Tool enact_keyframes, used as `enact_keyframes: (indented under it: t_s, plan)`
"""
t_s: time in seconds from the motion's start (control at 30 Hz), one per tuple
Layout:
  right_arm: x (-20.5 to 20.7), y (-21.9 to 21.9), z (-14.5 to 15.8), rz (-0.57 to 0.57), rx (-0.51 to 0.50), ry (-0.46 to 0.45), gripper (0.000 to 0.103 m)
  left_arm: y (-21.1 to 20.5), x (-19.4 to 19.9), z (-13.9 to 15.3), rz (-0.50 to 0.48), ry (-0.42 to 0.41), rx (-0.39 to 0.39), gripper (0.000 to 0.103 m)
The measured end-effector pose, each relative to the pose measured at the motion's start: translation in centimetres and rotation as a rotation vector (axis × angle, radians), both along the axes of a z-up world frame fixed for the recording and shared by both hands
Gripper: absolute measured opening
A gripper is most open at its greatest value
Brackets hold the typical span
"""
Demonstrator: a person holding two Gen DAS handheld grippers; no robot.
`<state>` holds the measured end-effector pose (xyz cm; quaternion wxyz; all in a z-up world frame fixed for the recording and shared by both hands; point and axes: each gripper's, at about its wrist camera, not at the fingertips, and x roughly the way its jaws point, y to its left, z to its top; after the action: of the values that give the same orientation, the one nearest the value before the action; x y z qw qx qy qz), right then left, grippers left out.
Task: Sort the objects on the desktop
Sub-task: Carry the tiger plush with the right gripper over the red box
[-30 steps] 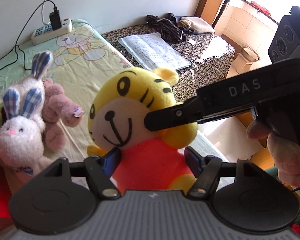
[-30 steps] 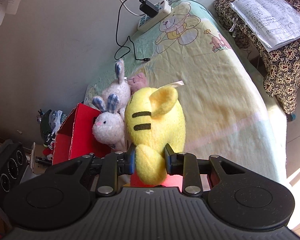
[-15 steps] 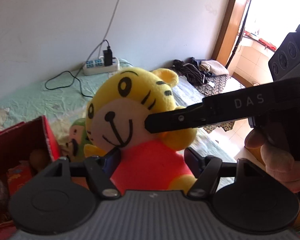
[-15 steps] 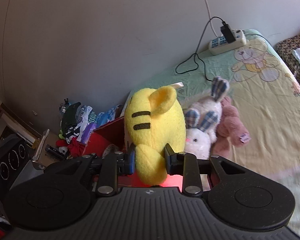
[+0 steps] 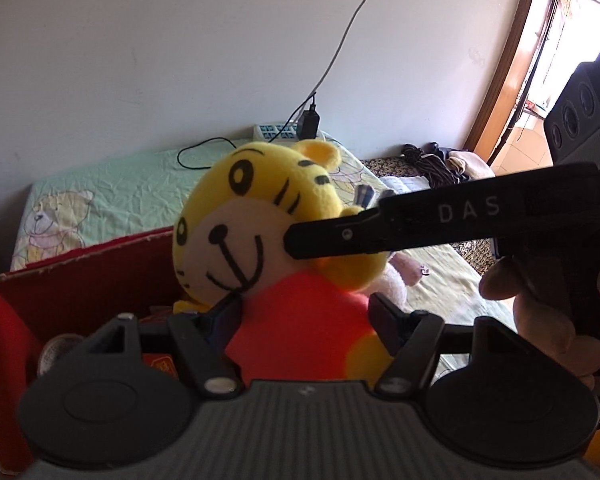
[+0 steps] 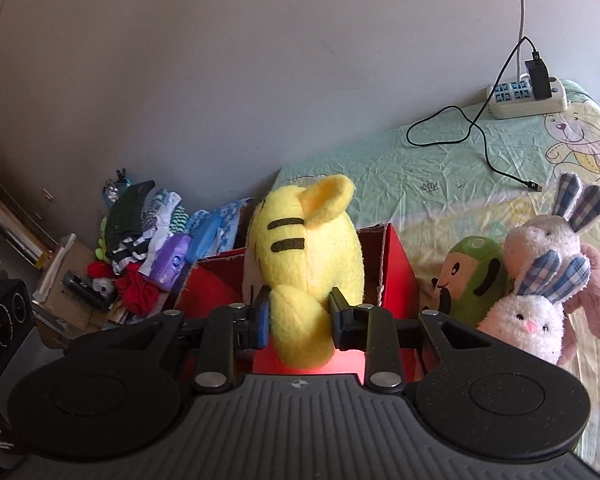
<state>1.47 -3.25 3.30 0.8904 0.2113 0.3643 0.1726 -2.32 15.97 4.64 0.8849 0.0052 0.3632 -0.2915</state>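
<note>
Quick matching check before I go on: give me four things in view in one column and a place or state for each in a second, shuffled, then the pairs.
Things:
1. tiger plush
2. power strip
3. red box
4. white rabbit plush

Places or states:
A. lying on the bed sheet by the wall, with a black adapter plugged in
B. open-topped, beneath the tiger
C. gripped by both the left gripper and the right gripper
D. resting beside a green plush and a pink one

Pairs: 1-C, 2-A, 3-B, 4-D
</note>
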Motion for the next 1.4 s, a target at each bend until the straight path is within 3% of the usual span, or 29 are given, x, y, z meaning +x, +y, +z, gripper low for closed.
enact_keyframes:
  t_s: [0.17, 0.33, 0.53, 0.67, 0.83, 1.0, 1.13, 1.23, 1.4]
  plan:
    - [1.5, 1.8, -0.5, -0.05, -0.1, 0.028, 0.031, 1.8, 2.2, -1.3, -0.014, 0.047, -0.108, 0.071]
    - [2.9, 2.7, -1.4, -0.096, -0.124, 0.057, 0.03, 2.9, 4.6, -2.4, -0.009, 0.094, -0.186, 0.071]
    - [3.8, 4.3, -2.4, -0.146, -0.186, 0.031, 0.029, 3.5, 6.5, -3.6, 0.0, 0.089, -0.16, 0.071]
    - [3.7, 5.4, -2.8, -0.155, -0.242, -0.004, 0.029, 5.1, 7.2, -4.7, 0.004, 0.135, -0.177, 0.071]
    - [3.4, 6.8, -4.1, -0.135, -0.333, 0.016, 0.03, 5.2, 6.7, -6.5, -0.013, 0.179, -0.128, 0.07]
    - [3.5, 5.8, -6.0, -0.177, -0.298, 0.099, 0.03, 4.5, 6.9, -8.1, -0.018, 0.208, -0.07, 0.07]
    - [3.1, 6.1, -6.0, -0.171, -0.302, 0.088, 0.031, 3.9, 7.3, -9.1, -0.028, 0.239, -0.058, 0.07]
    - [2.8, 5.5, -5.7, -0.185, -0.246, 0.098, 0.036, 3.3, 7.3, -9.2, -0.041, 0.243, -0.054, 0.07]
    - [2.3, 4.4, -6.0, -0.199, -0.148, 0.129, 0.037, 2.5, 7.2, -9.3, -0.056, 0.236, -0.032, 0.073]
